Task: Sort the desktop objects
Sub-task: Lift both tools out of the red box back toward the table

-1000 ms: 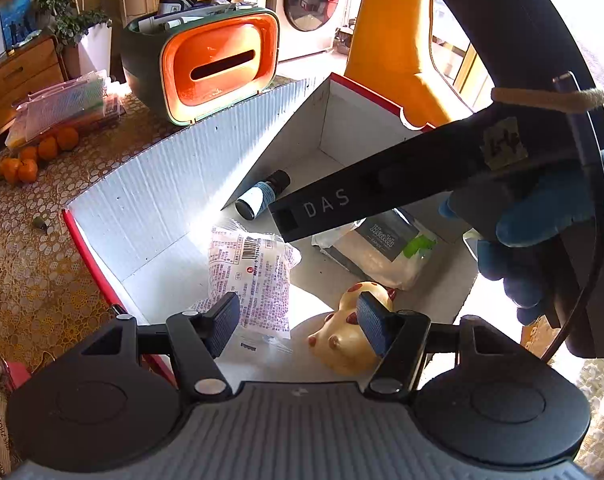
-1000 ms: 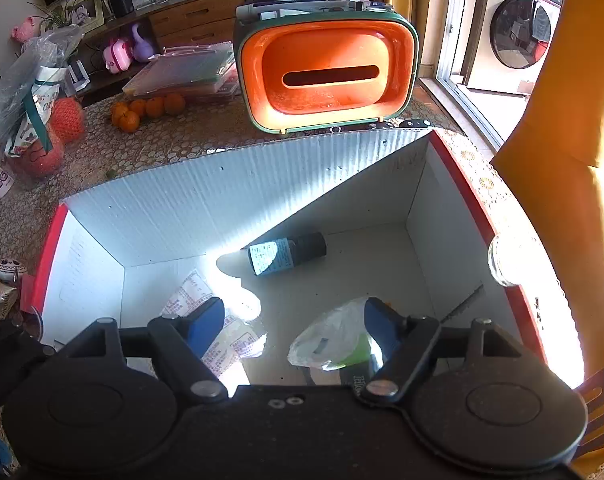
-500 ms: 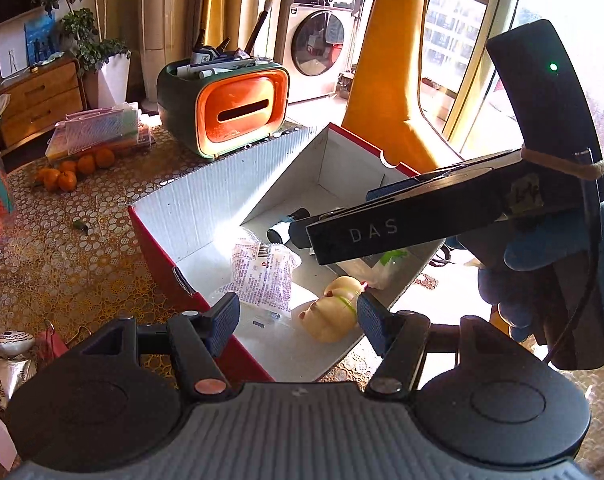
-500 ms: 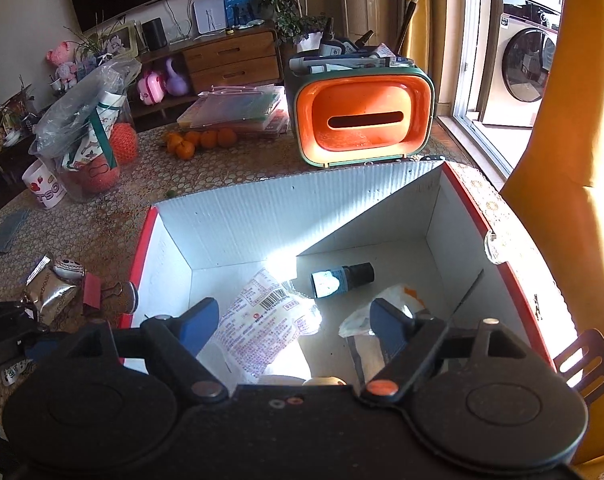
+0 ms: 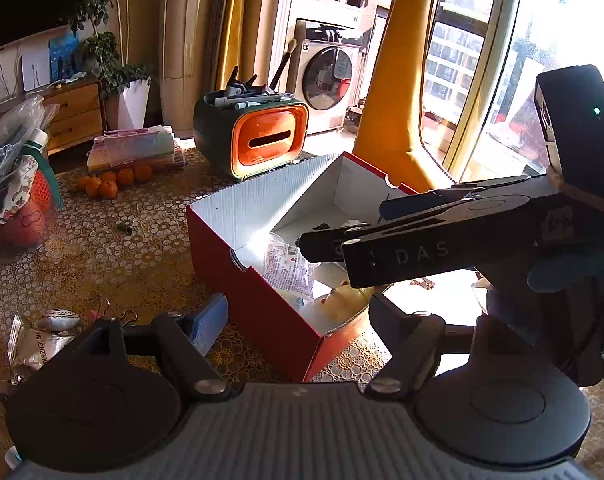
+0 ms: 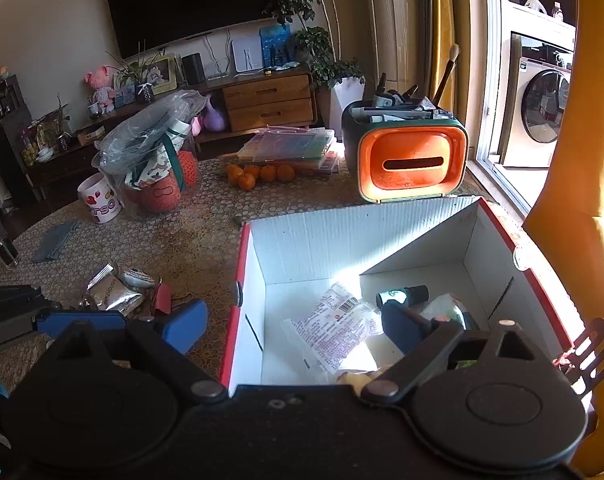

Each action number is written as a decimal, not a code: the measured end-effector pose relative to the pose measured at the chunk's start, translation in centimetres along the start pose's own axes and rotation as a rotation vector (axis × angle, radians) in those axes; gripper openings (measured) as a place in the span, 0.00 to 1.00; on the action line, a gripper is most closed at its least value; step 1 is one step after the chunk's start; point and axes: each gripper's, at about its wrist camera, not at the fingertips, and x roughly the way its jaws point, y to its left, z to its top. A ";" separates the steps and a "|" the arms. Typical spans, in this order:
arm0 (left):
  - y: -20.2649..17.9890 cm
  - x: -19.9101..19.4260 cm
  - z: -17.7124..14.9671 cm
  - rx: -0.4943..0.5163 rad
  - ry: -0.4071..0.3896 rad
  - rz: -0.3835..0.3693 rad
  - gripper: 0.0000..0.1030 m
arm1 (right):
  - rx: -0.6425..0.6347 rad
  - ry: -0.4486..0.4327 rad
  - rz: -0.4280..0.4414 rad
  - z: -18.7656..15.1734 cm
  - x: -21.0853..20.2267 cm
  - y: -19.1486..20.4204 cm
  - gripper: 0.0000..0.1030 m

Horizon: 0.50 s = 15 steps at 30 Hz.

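Inside red box [image 6: 498, 216], at 3 o'clock on table [image 6: 198, 248]: one printed packet [image 6: 330, 328], one dark bottle [image 6: 402, 295], one green-white pouch [image 6: 446, 308], one yellow toy [image 5: 342, 300]. Both claws, left claw [image 5: 298, 320] and right claw [image 6: 294, 326], have pulled back up from the box, jaws apart and empty, so another pickup is likely. At 9 o'clock: one foil packet [image 6: 112, 292], one red clip [image 6: 163, 298], unsorted.

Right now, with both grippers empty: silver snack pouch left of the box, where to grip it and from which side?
Judgement: grip the silver snack pouch by its crimped top seam, the raised corner toward the mug side. It lies flat on the tablecloth, so come from above with the left gripper, which is nearer. Avoid the red binder clip touching its right edge.
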 end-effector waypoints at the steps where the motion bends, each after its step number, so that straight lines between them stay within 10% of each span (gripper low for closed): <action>1: 0.2 -0.4 -0.1 -0.004 -0.006 0.001 0.75 | -0.002 -0.007 0.006 -0.1 -0.2 0.5 0.92; 15: 3.9 -5.9 -3.5 -0.029 -0.096 0.065 0.81 | 0.024 -0.093 0.081 -1.7 -2.4 6.2 0.97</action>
